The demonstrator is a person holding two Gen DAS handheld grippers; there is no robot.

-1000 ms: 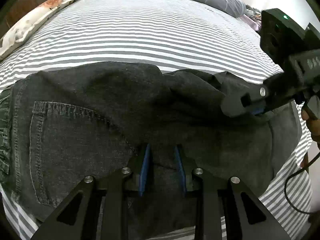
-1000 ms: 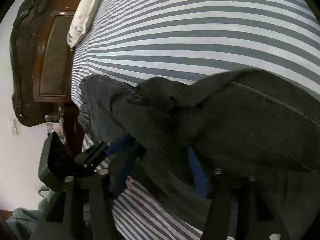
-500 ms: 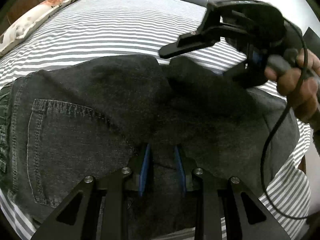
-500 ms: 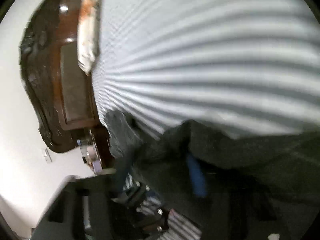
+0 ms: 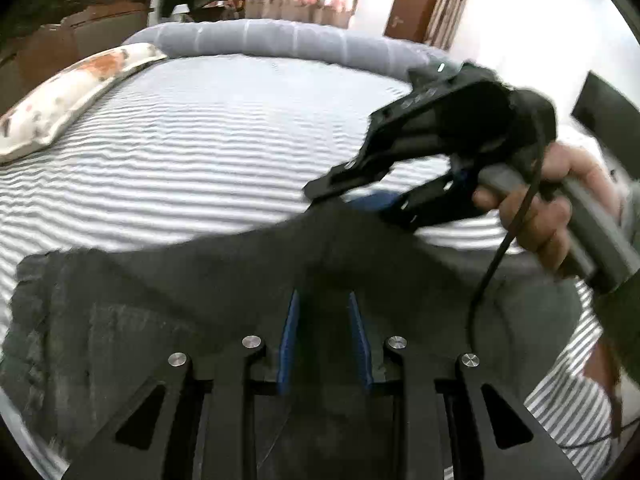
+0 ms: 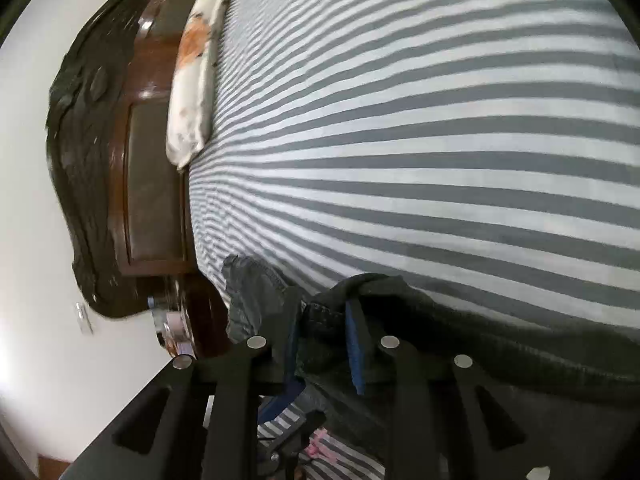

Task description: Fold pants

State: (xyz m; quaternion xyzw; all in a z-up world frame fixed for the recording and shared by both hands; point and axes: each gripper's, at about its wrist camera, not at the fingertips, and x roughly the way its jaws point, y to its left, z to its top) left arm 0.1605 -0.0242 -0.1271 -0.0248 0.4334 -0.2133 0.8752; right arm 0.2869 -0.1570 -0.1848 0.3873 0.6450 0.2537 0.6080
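On the far left a floral white-and-orange pillow (image 5: pixel 68 92) lay against the dark wooden headboard (image 6: pixel 132 184), at the edge of the grey-and-white striped bed sheet (image 5: pixel 208 140). The dark grey denim pants (image 5: pixel 180 280) lay across the near side of the bed. A second before they had rested flat with a back pocket showing; now their near edge was lifted off the sheet. The left tool (image 5: pixel 325 340) was clamped narrowly on a fold of that denim, unchanged. To the right, the right tool (image 6: pixel 325 344) had stood wider a second before and had since closed on a seamed edge of the pants, so both ends looked ready to be carried over for a fold.

Only the left wrist view showed the person's hand (image 5: pixel 536 208) around the right tool's handle and its cable. Only the right wrist view showed the seam pinched between the blue pads (image 6: pixel 354 344).
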